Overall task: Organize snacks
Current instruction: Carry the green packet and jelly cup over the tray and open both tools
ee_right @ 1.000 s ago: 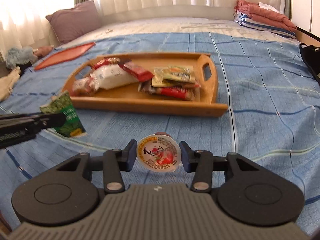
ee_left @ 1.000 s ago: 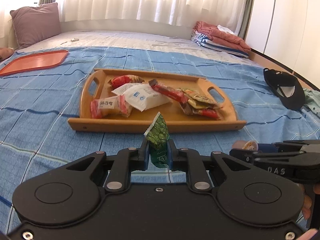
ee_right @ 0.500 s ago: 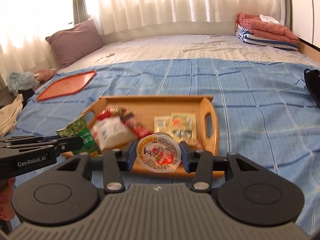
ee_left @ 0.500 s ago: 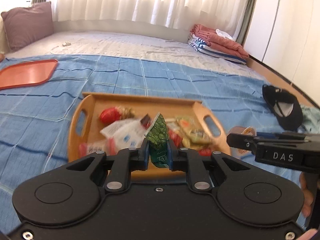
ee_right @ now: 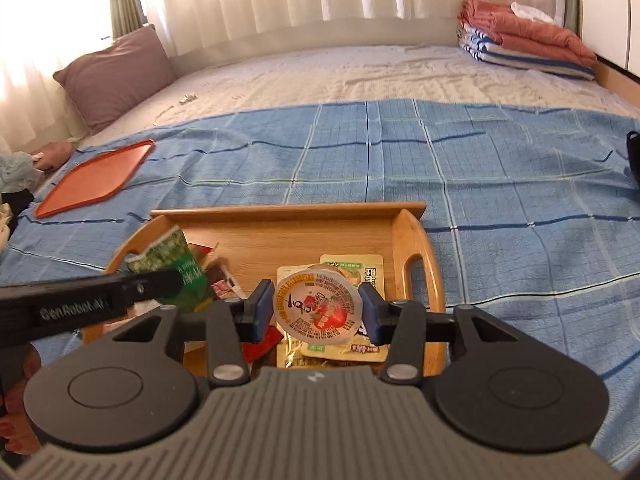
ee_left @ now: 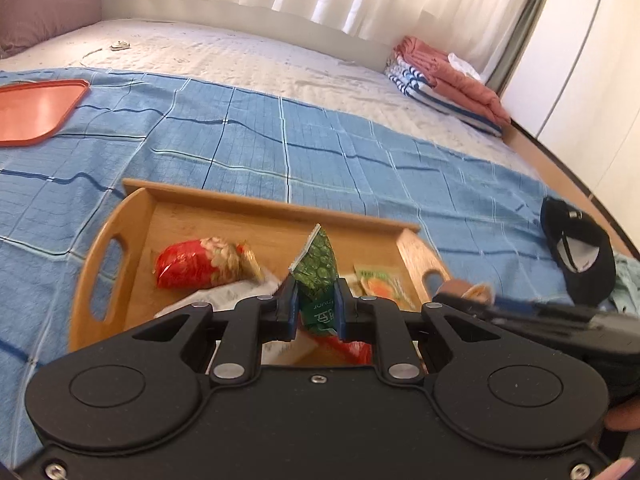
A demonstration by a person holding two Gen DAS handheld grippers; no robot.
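Observation:
My left gripper (ee_left: pixel 316 308) is shut on a green snack packet (ee_left: pixel 318 276) and holds it over the wooden tray (ee_left: pixel 120 216). In the tray lie a red packet (ee_left: pixel 196 266), a white packet and a yellow-green packet (ee_left: pixel 378 282). My right gripper (ee_right: pixel 316 312) is shut on a round jelly cup (ee_right: pixel 318 308) with a strawberry lid, above the right half of the tray (ee_right: pixel 416 240). The left gripper with the green packet (ee_right: pixel 172 260) also shows at the left of the right wrist view. The right gripper (ee_left: pixel 520 312) shows at the right of the left wrist view.
The tray sits on a blue checked blanket (ee_right: pixel 480 184) on a bed. An orange tray (ee_right: pixel 96 178) lies to the left. A black cap (ee_left: pixel 580 252) lies to the right. Folded clothes (ee_right: pixel 528 36) and a pillow (ee_right: pixel 116 76) are at the back.
Both grippers have moved forward from in front of the tray to above it, each still holding its snack.

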